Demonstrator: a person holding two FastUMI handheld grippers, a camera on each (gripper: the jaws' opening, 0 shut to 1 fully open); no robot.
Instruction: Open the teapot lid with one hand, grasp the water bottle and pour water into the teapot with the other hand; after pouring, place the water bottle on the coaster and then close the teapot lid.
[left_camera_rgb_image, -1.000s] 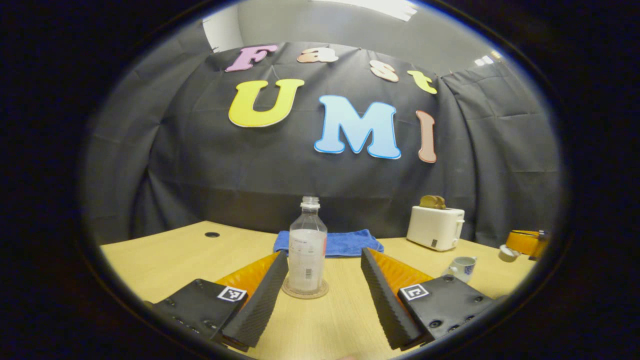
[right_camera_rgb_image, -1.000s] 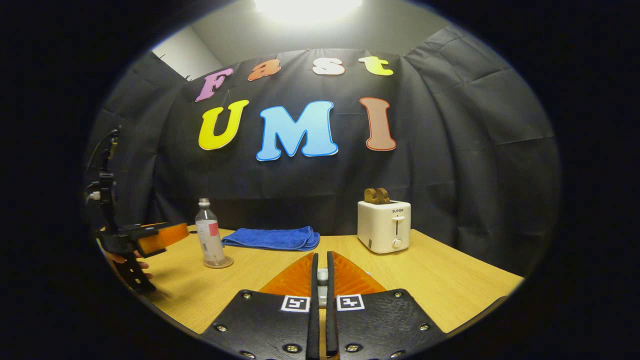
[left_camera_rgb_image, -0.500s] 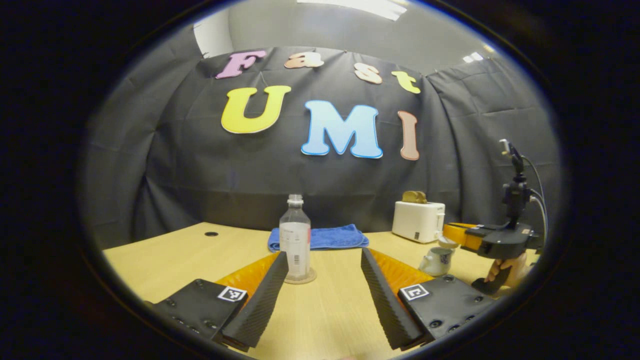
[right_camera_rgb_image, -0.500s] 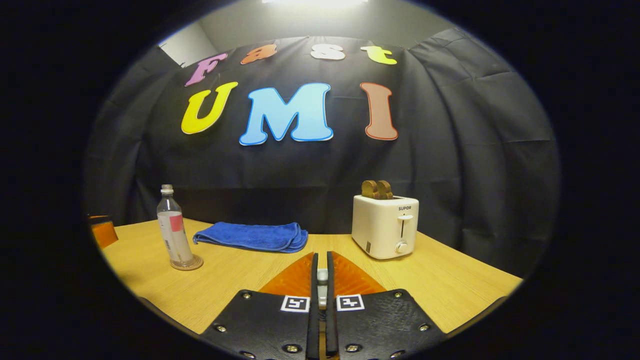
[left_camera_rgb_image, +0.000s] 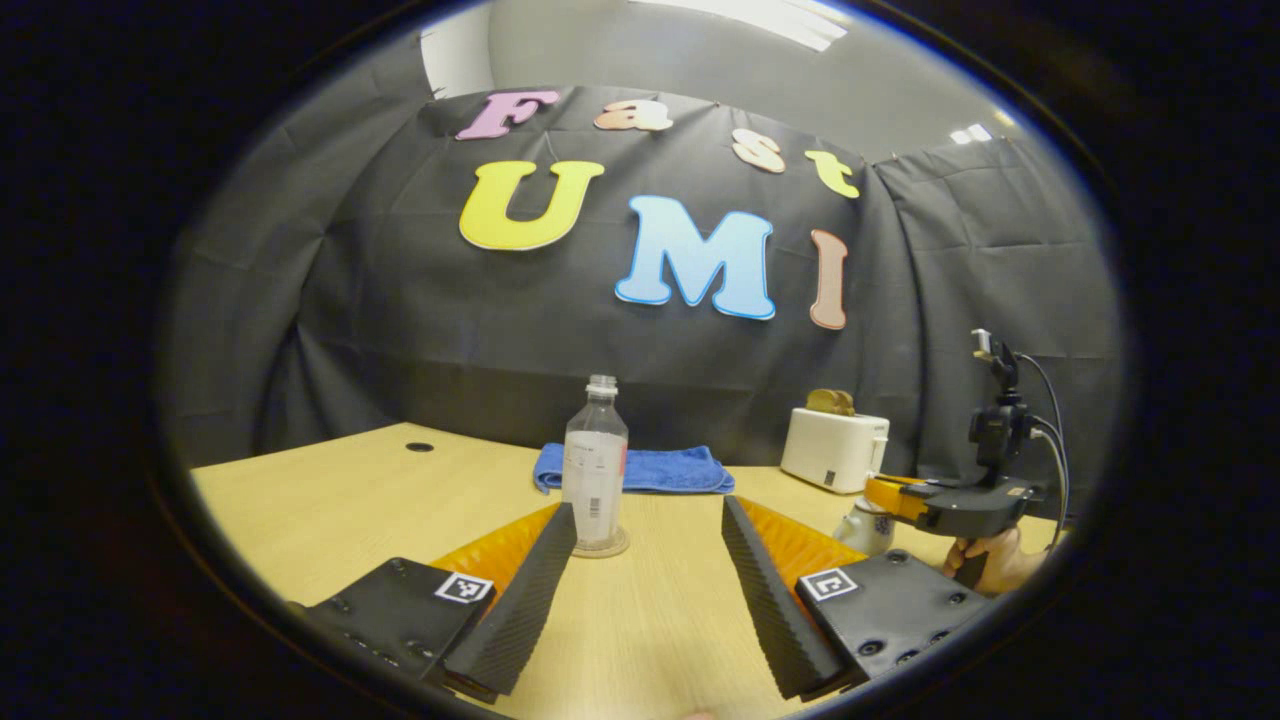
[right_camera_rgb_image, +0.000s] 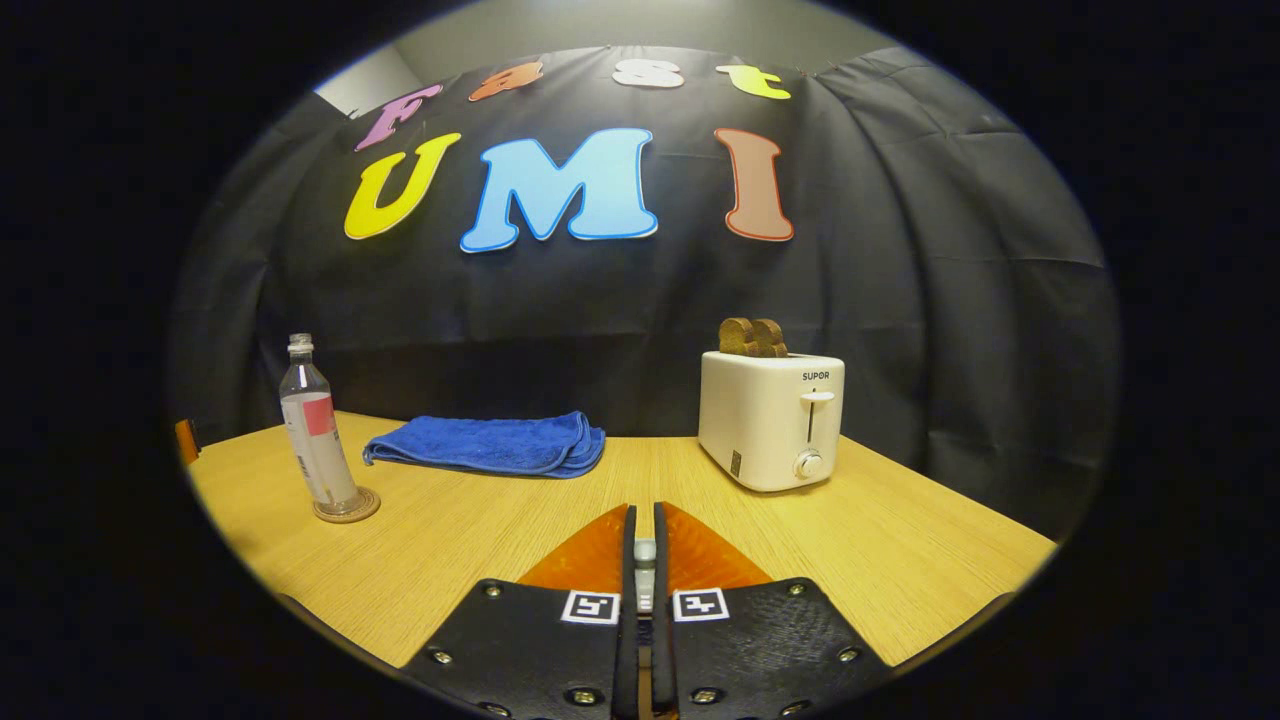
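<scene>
Your left tool (left_camera_rgb_image: 648, 590) is spread wide and holds nothing, while your right tool (right_camera_rgb_image: 641, 560) is clenched on a small pale piece, probably the lid's knob. The bottle (left_camera_rgb_image: 594, 478) stands on its coaster (left_camera_rgb_image: 600, 545) just beyond the left tool, with the teapot (left_camera_rgb_image: 862, 524) far right beneath your right tool. Lower the lid off-centre and it could tip or nudge the teapot across the worktop (left_camera_rgb_image: 350, 500).

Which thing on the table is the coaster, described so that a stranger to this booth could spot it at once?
Start at the wooden table and find the folded blue towel by the back wall. Just in front of the towel's end farthest from the white toaster stands a clear water bottle. The coaster is the thin round disc under that bottle, the only flat round thing there.
</scene>
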